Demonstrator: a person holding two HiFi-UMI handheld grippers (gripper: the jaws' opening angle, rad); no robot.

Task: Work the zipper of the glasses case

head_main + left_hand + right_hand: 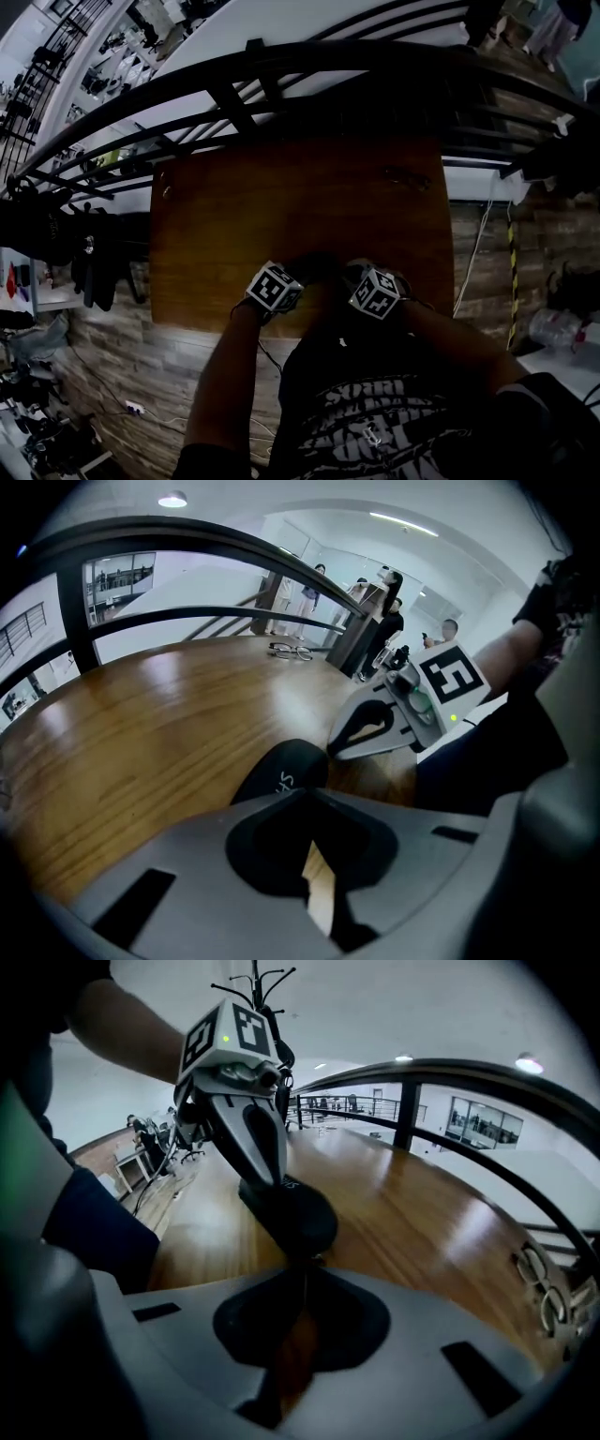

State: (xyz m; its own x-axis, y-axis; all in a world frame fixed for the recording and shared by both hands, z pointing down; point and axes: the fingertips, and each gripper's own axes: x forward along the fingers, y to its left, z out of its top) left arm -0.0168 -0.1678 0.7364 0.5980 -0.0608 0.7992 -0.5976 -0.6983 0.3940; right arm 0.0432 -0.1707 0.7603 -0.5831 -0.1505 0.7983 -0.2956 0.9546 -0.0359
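The glasses case [281, 772], black, smooth and round like an egg, lies on the shiny brown wooden worktop [141, 733], near its front edge. The grey left tool [311, 793] is pinched shut on one end of it. The right tool [302, 1262] has its jaws pressed together right at the other end.

head view dim; gripper views bright, ceiling-lit, edges fisheye-warped.
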